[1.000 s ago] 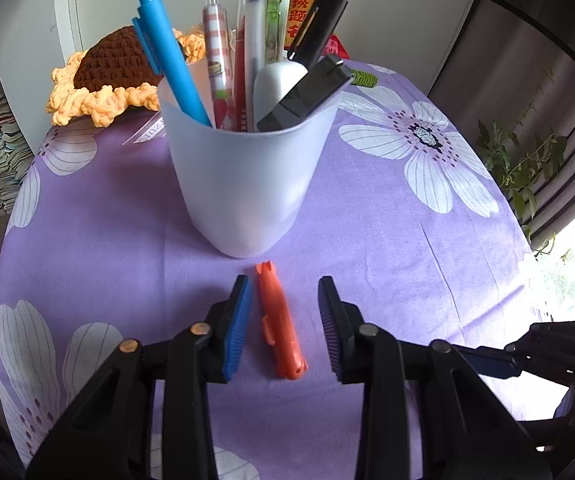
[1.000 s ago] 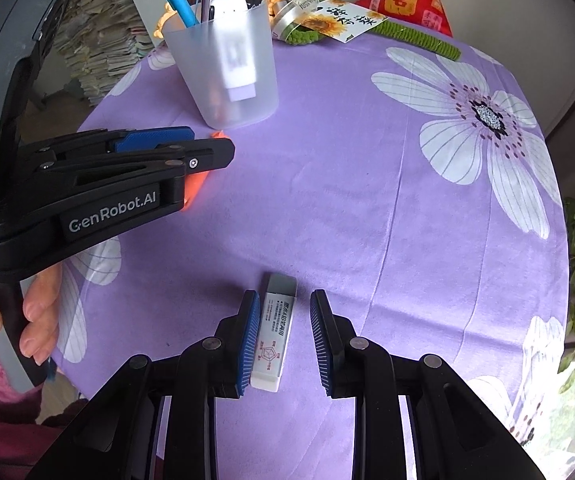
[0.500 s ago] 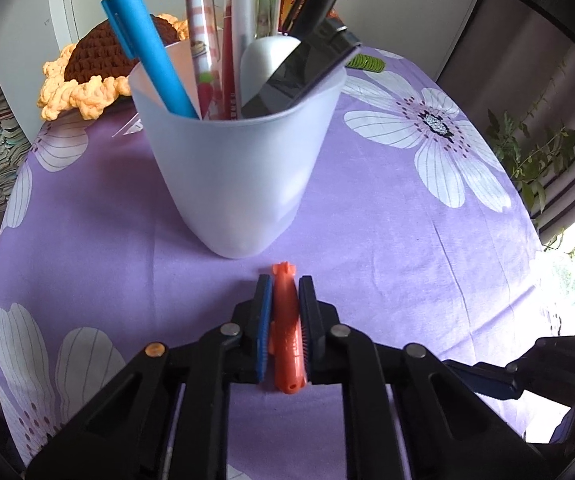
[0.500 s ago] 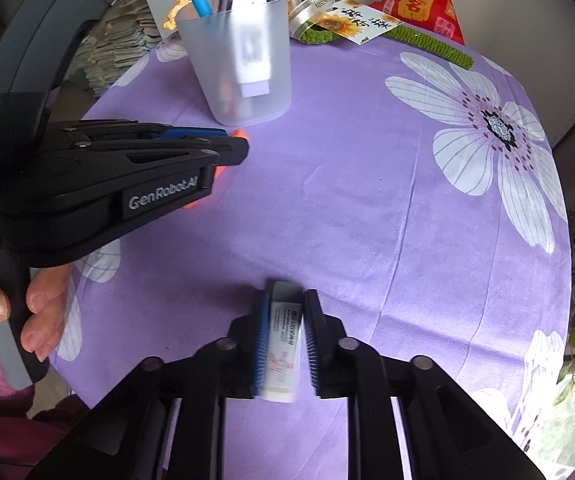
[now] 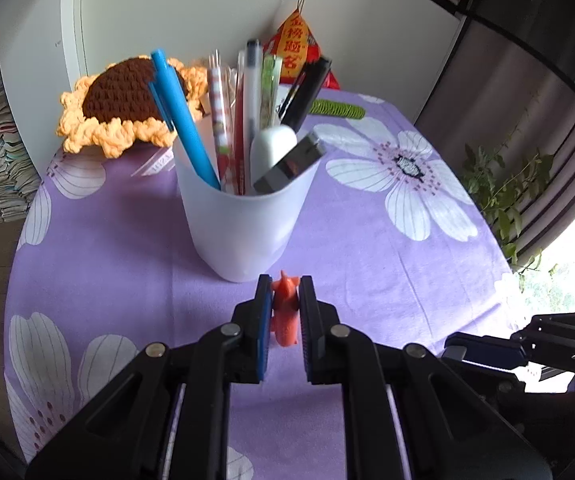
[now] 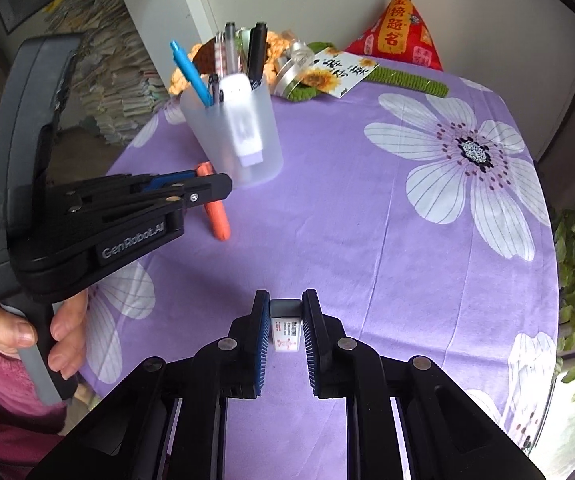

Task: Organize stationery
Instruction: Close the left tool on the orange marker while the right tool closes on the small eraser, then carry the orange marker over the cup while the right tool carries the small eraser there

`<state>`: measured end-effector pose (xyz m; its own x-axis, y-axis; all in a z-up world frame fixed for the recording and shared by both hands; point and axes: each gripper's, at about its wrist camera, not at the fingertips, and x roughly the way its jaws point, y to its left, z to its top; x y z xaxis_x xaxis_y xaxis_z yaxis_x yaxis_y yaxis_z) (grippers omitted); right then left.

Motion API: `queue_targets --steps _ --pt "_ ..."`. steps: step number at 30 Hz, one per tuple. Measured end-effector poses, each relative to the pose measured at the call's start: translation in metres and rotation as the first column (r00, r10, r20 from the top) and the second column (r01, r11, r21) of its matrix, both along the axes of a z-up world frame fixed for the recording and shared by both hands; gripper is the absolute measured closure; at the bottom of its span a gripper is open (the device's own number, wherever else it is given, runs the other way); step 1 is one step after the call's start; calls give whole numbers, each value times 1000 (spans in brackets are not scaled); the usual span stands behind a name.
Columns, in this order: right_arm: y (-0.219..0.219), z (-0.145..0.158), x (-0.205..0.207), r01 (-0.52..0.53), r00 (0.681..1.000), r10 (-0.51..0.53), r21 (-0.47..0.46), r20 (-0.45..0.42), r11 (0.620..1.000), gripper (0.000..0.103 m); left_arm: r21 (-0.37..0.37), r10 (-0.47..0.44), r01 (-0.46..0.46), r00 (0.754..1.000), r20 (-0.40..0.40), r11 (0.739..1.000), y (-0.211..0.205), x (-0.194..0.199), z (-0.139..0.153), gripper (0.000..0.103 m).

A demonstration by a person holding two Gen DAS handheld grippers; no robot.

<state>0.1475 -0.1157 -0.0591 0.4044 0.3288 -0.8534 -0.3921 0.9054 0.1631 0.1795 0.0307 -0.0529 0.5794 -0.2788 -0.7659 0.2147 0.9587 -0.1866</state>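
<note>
Orange plastic, a short capped marker-like piece (image 5: 285,312), is clamped between the jaws of the left gripper (image 5: 284,316), held just near of the frosted pen cup (image 5: 243,224) and clear of the purple flowered tablecloth (image 5: 367,248). The right gripper (image 6: 285,328) is clenched on a white eraser in a printed sleeve (image 6: 286,330), nearer and to the right. Risk: the cup is crowded with pens (image 5: 183,120) and a leaning black clip (image 5: 289,166); inserting at an angle could tip it or jam. Open cloth lies right of the cup; the crocheted sunflower (image 5: 123,100) crowds the far left.
</note>
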Motion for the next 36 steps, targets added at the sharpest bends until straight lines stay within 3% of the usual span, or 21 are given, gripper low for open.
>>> queue_targets --steps 8,24,36 --pt "-2 17 3 8 999 -10 29 49 1000 86 -35 11 -9 998 68 999 11 -11 24 92" --pt "16 82 23 -47 977 28 83 210 995 86 -2 72 -74 968 240 997 27 -4 75 92" --pt "36 107 60 -70 976 39 137 214 988 86 -37 80 -73 969 232 997 30 28 80 92"
